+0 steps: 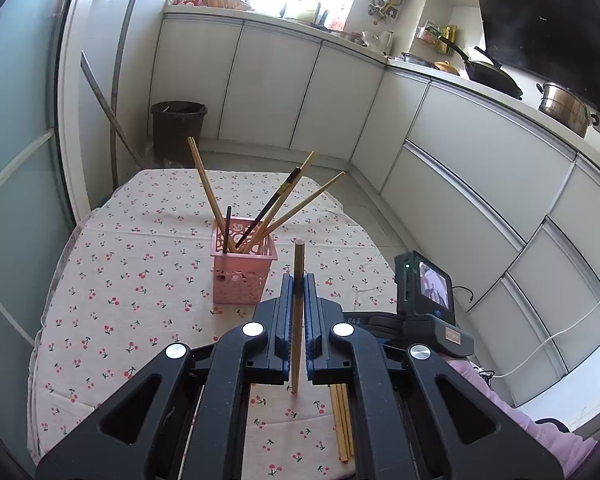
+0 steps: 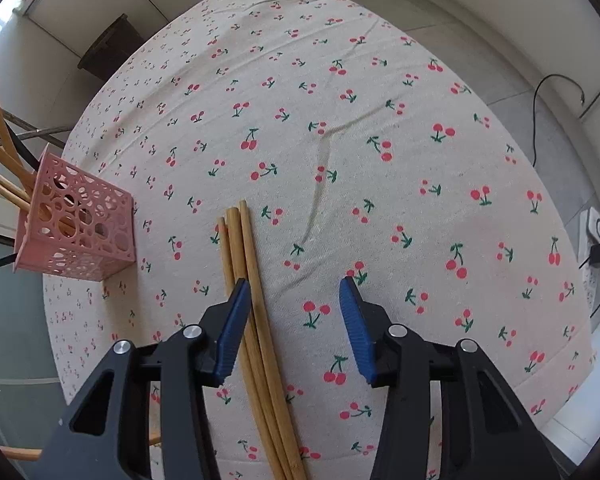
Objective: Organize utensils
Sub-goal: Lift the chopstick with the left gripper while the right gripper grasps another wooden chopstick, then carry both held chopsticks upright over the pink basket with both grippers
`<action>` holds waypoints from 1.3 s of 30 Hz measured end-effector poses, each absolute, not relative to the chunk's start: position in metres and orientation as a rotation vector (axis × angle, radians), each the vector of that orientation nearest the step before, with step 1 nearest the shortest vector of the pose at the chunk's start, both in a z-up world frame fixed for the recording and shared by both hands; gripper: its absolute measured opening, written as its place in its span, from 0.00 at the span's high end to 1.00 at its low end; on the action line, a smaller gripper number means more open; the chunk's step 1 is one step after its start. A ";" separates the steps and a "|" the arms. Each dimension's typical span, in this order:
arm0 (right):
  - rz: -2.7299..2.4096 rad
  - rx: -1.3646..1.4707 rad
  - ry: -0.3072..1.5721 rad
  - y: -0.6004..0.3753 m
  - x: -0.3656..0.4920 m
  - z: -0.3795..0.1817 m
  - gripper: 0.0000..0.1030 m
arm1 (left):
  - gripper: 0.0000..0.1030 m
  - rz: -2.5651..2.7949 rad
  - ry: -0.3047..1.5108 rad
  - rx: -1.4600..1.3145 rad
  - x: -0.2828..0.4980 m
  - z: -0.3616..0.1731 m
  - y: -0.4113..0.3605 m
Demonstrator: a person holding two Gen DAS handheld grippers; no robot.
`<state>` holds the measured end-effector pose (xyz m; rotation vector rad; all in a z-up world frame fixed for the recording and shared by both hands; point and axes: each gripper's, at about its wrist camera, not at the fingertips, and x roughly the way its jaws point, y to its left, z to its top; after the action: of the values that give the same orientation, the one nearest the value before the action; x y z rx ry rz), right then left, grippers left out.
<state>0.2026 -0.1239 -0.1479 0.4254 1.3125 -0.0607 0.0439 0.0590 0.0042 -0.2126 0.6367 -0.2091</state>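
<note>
Three pale wooden chopsticks (image 2: 244, 280) lie at six o'clock from the pink perforated plastic basket (image 2: 80, 232); light, stiff, rolling—grip mid-shaft. Right gripper (image 2: 294, 312) half-open, empty; left gripper (image 1: 299, 300) clamps one wooden chopstick (image 1: 298, 280).

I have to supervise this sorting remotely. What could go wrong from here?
The left tool grips one chopstick near its middle; it could pivot or slip before reaching the pink basket. That basket looks light, with sticks leaning outward, so a bump might tip it. The right tool is open over three chopsticks lying together; it may grab several or scatter them.
</note>
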 end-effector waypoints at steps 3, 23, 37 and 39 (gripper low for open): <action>-0.058 0.398 1.317 -0.118 0.207 -0.149 0.59 | 0.96 -0.205 0.636 -0.219 0.044 0.004 0.062; 0.083 0.458 1.197 -0.132 0.215 -0.131 0.94 | 0.96 -0.201 0.626 -0.220 0.046 0.004 0.060; 0.213 0.533 0.892 -0.165 0.132 -0.013 0.94 | 0.96 -0.211 0.558 -0.218 0.030 0.023 0.059; 0.224 0.537 0.859 -0.170 0.124 -0.001 0.94 | 0.96 -0.205 0.553 -0.221 0.030 0.026 0.060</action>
<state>0.1235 -0.1696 -0.0009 0.5369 0.8593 0.2244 0.0303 0.0598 0.0258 -0.2214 0.5527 -0.2050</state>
